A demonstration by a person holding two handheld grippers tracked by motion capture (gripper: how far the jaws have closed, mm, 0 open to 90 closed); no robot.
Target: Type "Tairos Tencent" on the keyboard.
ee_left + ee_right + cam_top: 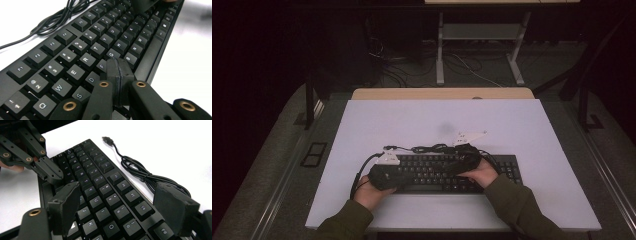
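One flat black plastic keyboard (447, 174) with matte square keys lies near the front edge of the smooth white table (532, 130), its single thin black cable (140, 173) bundled behind it. The left gripper (117, 67), its jaws pressed together and holding nothing, hovers above the letter keys. The right gripper (120, 205) hangs over the keys with its two rubbery pads wide apart.

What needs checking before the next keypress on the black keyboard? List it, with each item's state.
1. Left tool shut, so its tip works as one point: ok.
2. Left tool tip over the letter keys, near F and G: ok; whether it touches a key: cannot tell.
3. Right tool open, nothing between its pads: ok.
4. Right tool above the black full-size keyboard, over the right-hand letter and number keys: ok.
5. Black USB cable bundled on the white table behind the keyboard, clear of the keys: ok.
6. Cable plugged in: not ok, its plug lies loose on the table.
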